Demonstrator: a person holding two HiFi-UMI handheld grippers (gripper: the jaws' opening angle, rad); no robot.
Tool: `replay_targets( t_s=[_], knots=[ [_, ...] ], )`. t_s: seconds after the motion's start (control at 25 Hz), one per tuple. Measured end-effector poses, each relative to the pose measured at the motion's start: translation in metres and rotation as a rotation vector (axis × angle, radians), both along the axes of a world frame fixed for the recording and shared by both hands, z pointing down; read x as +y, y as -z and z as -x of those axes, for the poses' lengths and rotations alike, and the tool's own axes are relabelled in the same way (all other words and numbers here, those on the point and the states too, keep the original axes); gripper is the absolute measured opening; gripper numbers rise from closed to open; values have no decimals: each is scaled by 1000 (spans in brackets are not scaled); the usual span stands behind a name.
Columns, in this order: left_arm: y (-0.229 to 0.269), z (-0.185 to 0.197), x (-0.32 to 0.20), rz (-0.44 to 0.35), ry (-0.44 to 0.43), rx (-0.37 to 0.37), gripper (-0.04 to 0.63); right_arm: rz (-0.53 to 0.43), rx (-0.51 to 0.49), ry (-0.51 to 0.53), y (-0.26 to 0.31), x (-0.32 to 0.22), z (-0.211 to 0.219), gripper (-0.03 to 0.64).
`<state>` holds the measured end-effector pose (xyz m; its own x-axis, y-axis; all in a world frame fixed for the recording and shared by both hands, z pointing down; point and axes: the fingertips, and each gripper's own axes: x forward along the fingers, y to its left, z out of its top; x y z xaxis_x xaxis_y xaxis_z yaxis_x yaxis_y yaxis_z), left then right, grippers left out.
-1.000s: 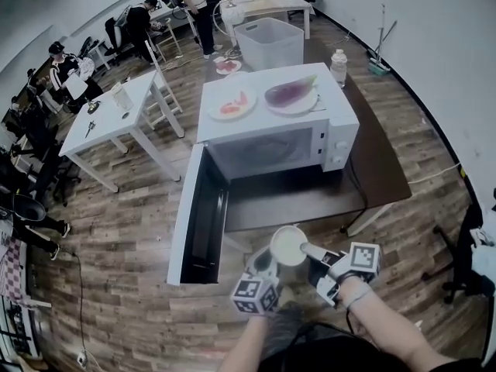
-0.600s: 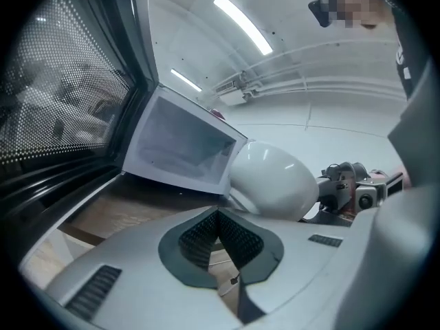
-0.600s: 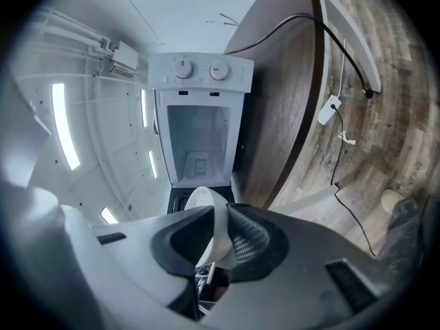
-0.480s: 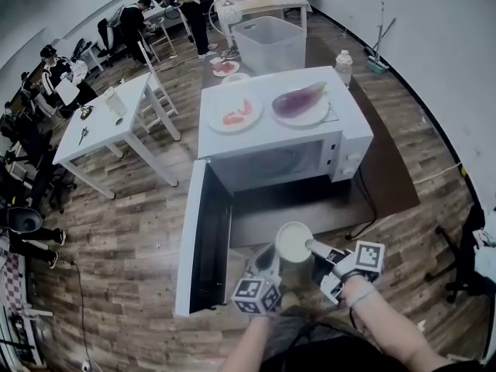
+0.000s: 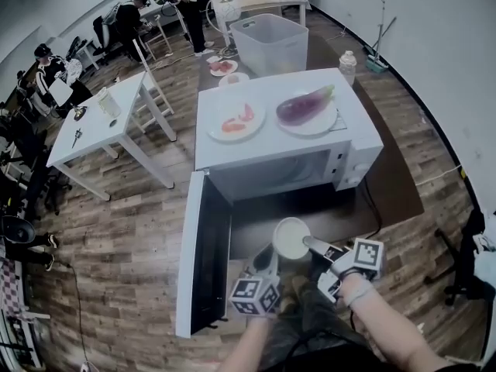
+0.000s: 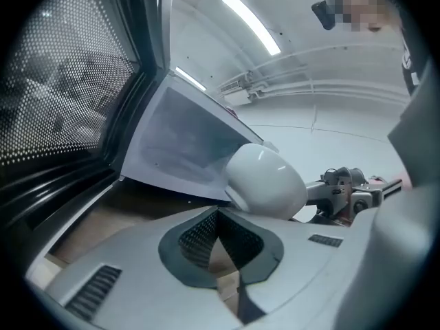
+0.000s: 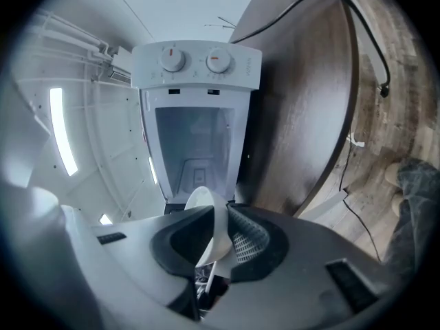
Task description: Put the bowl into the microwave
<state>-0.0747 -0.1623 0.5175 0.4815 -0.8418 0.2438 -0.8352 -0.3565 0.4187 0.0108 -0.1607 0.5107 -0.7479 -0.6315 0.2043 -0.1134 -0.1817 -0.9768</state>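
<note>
- Right claw is pinching the bowl by its rim, one finger inside and one outside (thin white wall running between the pads in the right gripper view).
- Bowl is hanging in the air, opening up, in front of the microwave and outside the cavity, about over the front edge of the dark worktop.
- Left claw is sitting just below and left of the bowl, pads narrowed almost together and gripping nothing.
- In the left gripper view the bowl's rounded underside is showing just past the tips; contact is too close to call.
- Microwave door is standing wide open, swung out to the left, and the pale cavity is facing the person.
- Right gripper view is looking straight into the cavity, with two knobs on the control panel.
- On top of the microwave, a plate with red slices is sitting left of a plate carrying an eggplant.
- Behind the microwave, a clear plastic bin and a bottle are standing on the worktop.
- A white table is standing well off to the left, with people beyond it.
</note>
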Motion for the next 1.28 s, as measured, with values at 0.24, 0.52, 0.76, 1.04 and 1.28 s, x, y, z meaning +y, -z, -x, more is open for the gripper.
replay_targets(
  t_s=[0.24, 0.52, 0.76, 1.04, 1.28],
  knots=[
    [-6, 3, -16, -7, 17, -12, 2, -19, -7, 12, 1, -20, 11, 63],
    [-7, 10, -29, -36, 38, -45, 2, -50, 17, 11, 2, -36, 17, 63],
    [-14, 9, -38, -46, 57, -42, 2, -75, 62, 7, 2, -50, 21, 63],
    [-15, 13, -48, -50, 76, -55, 2, -75, 107, -13, -1, -66, 25, 63],
    [-14, 14, -58, -52, 72, -71, 2, -75, 130, -37, -3, -83, 28, 63]
  ],
)
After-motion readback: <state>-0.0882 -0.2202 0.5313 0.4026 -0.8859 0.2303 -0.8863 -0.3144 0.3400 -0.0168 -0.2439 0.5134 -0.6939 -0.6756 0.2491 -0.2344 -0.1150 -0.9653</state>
